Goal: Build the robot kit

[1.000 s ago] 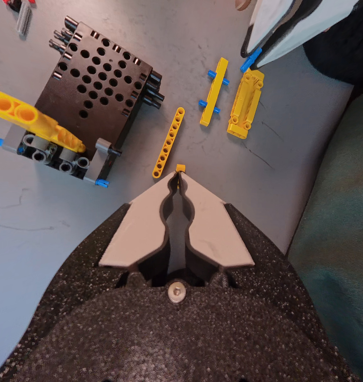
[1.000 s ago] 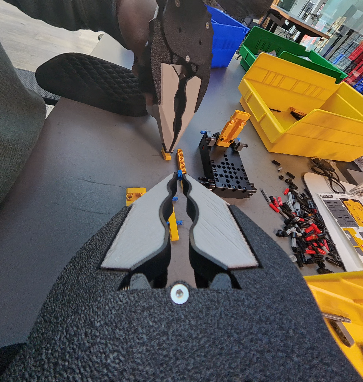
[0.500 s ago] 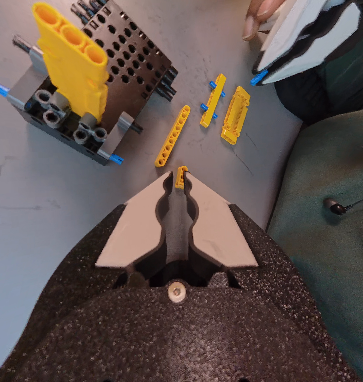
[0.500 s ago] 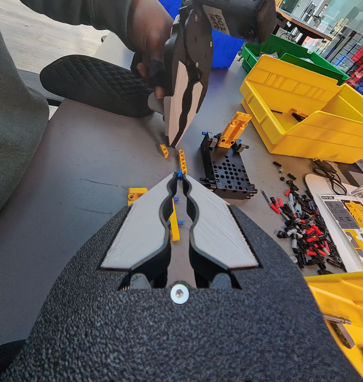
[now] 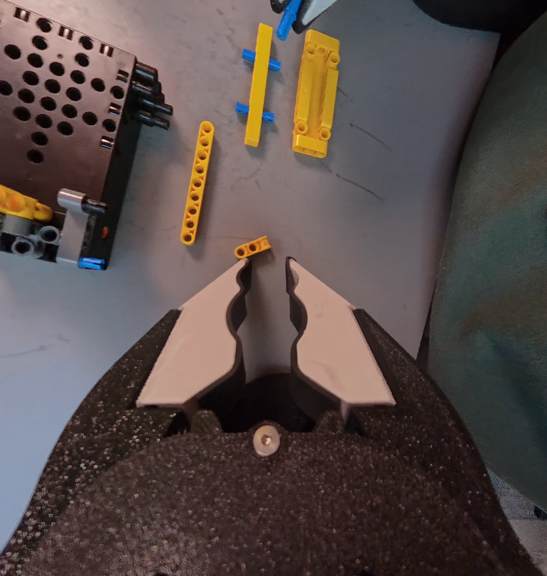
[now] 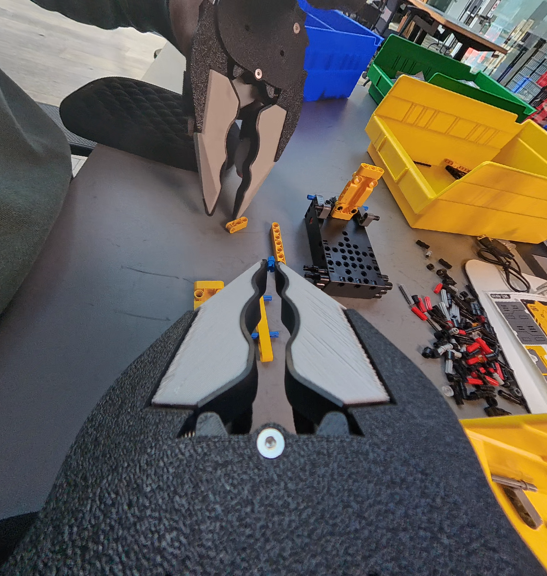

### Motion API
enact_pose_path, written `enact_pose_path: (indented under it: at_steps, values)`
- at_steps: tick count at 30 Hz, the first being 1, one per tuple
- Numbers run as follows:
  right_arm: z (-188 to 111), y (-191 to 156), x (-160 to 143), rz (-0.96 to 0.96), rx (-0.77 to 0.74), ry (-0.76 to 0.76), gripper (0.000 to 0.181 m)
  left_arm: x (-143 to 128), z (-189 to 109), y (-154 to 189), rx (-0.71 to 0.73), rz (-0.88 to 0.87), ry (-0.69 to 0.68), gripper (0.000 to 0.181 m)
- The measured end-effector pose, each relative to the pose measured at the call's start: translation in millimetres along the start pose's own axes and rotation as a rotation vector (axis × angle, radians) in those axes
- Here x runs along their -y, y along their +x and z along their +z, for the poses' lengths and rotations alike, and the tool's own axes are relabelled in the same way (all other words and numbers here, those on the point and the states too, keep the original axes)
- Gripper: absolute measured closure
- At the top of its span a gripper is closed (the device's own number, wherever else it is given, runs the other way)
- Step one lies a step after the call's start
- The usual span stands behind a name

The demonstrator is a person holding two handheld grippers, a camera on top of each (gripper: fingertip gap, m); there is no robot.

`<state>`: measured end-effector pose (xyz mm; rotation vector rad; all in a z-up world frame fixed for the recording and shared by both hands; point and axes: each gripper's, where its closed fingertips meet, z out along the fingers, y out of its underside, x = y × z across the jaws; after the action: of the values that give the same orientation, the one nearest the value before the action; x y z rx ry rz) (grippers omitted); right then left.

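My left gripper (image 5: 268, 261) is open and empty, with its tips low over the grey table (image 5: 297, 202). A short yellow beam (image 5: 252, 247) lies flat just beyond its left fingertip. It also shows in the right wrist view (image 6: 236, 224), under the left gripper (image 6: 223, 215). My right gripper (image 6: 270, 265) is shut on a small blue pin (image 6: 270, 261), held above a yellow beam with blue pins (image 6: 263, 330). The left wrist view shows that pin (image 5: 285, 23) at the top edge. A long yellow holed beam (image 5: 198, 182) lies beside a black perforated frame (image 5: 57, 103).
A yellow panel (image 5: 316, 93) lies by the pinned beam (image 5: 259, 84). A yellow block (image 6: 357, 190) stands on the frame (image 6: 347, 261). To the right are a pile of red and black pins (image 6: 462, 343), an instruction sheet (image 6: 527, 327) and yellow bins (image 6: 465, 174). A black chair (image 6: 125, 121) stands behind. Tip to tip, the grippers are about 11 centimetres apart. The yellow block (image 6: 357, 190) is about 12 centimetres from both grippers' fingertips.
My left gripper was shut on the short yellow beam; it has opened and the beam now lies loose on the table. The right gripper still holds the blue pin in place.
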<state>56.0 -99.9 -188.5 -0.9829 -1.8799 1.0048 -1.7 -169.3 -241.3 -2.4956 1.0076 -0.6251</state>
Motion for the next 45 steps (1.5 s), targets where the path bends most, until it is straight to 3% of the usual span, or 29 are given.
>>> enact_pose_path:
  at_steps: [8, 18, 22, 26, 29, 45]
  values:
    - [0.8, -0.6, -0.7, -0.001, 0.002, -0.004, 0.177, 5.5, 1.9, -9.9, 0.096, -0.038, 0.048, 0.153]
    - [3.5, -3.7, -1.6, -0.001, 0.017, -0.006, 0.177, 7.4, 7.6, -13.8, 0.250, 0.087, 0.044, 0.158]
    - [5.1, -11.8, 6.1, -0.005, 0.050, 0.031, 0.177, 15.0, 7.8, -5.5, 0.233, 0.181, 0.147, 0.158]
    - [8.2, -26.6, 18.3, 0.002, 0.116, 0.086, 0.177, 52.3, -6.5, 16.6, 0.235, 0.319, 0.350, 0.158]
    - [9.5, -28.1, 25.7, 0.014, 0.121, 0.118, 0.177, 68.2, -10.7, 18.6, 0.247, 0.367, 0.419, 0.158]
    - [14.0, -24.0, 17.8, 0.018, 0.096, 0.067, 0.177, 78.2, -9.3, 15.2, 0.229, 0.425, 0.459, 0.159]
